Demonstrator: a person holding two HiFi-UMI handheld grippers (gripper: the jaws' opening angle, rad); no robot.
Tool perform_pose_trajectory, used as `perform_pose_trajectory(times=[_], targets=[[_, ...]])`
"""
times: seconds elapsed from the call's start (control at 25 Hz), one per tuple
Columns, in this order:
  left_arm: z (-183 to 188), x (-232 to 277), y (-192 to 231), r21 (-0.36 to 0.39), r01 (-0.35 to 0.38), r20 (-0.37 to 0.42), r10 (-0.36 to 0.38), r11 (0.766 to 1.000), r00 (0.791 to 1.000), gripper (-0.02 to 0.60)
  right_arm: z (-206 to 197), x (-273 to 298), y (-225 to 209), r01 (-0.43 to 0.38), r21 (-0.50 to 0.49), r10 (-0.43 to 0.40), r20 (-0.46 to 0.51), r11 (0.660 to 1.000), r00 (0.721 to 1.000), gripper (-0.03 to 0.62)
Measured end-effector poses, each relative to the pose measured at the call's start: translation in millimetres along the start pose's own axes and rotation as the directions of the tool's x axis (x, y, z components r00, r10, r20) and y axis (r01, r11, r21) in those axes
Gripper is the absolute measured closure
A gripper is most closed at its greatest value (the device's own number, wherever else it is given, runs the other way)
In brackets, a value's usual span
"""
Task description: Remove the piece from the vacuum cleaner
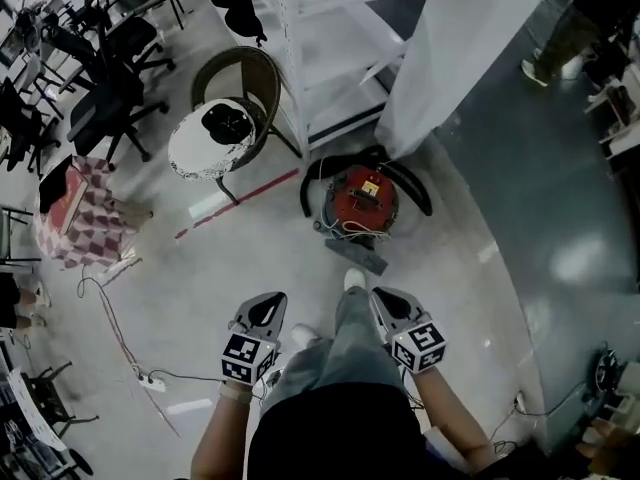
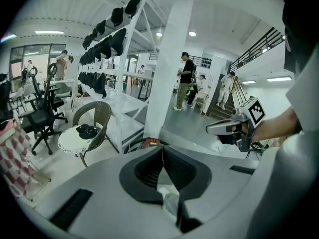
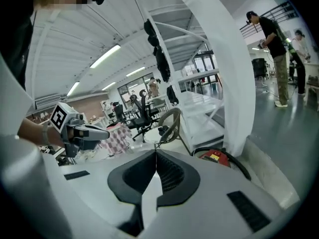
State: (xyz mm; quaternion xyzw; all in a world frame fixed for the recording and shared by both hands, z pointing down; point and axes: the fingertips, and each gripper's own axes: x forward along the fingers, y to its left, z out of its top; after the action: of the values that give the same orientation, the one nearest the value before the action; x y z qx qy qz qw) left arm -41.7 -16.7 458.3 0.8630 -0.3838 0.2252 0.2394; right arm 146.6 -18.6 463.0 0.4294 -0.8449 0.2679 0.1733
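Left claw (image 1: 268, 302) and right claw (image 1: 387, 296) are hanging low in the head view, one on each side of the person's leg (image 1: 345, 333), both pointing forward over the pale floor (image 1: 250, 258). The red vacuum cleaner (image 1: 362, 196) is sitting on the floor ahead, well apart from both claws, at the foot of a white shelf rack (image 1: 340, 58) and a white drape (image 1: 460, 48). A black hose (image 1: 418, 186) is curling around it, and a dark flat nozzle piece (image 1: 357, 256) is lying just in front of it. A wicker chair (image 1: 255, 73) is standing to the left, beside a round white table (image 1: 195, 153) carrying a black cap (image 1: 228, 120).

In the left gripper view, the left claw (image 2: 162, 149) is showing its jaws pressing together with nothing between them. The vacuum cleaner's red top (image 2: 150, 143) is peeking just above the jaws, and the right claw (image 2: 225, 128) is hovering at the right.

In the right gripper view, the right claw (image 3: 156, 151) is likewise pressing its jaws together on nothing. The vacuum cleaner (image 3: 217, 157) is lying to the right of the jaws, and the left claw (image 3: 94, 132) is hovering at the left.
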Motion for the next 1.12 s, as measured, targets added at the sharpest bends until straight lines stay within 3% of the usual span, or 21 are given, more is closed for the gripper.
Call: perform_pose_trajectory(times=[0.44,0.64,0.8,1.12], targets=[[-11.2,128.8,8.2,-0.069,0.013,-0.077,-0.018,0.998,0.997,0.561,-45.3,52.1,-102.2,0.015,0.107,-0.003,-0.107,0.994,0.994,0.566],[-38.6,179.3,7.8,-0.101,0.021,-0.136,-0.035,0.995,0.990,0.561,-75.1,75.9,-146.7,0.040,0.123,-0.020,-0.156,0.992,0.988,0.566],[-62.0,220.8,4.6,-0.086,0.042,-0.182,-0.057,0.995,0.982,0.561,-103.7,95.6,-181.8,0.056,0.124,-0.031,-0.198,0.991,0.980,0.566],[-100.6,304.3,8.3,-0.098,0.084,-0.243,-0.106,0.992,0.964,0.561,-156.1,145.1,-234.0,0.036,0.119,-0.001,-0.286,0.992,0.958,0.565]])
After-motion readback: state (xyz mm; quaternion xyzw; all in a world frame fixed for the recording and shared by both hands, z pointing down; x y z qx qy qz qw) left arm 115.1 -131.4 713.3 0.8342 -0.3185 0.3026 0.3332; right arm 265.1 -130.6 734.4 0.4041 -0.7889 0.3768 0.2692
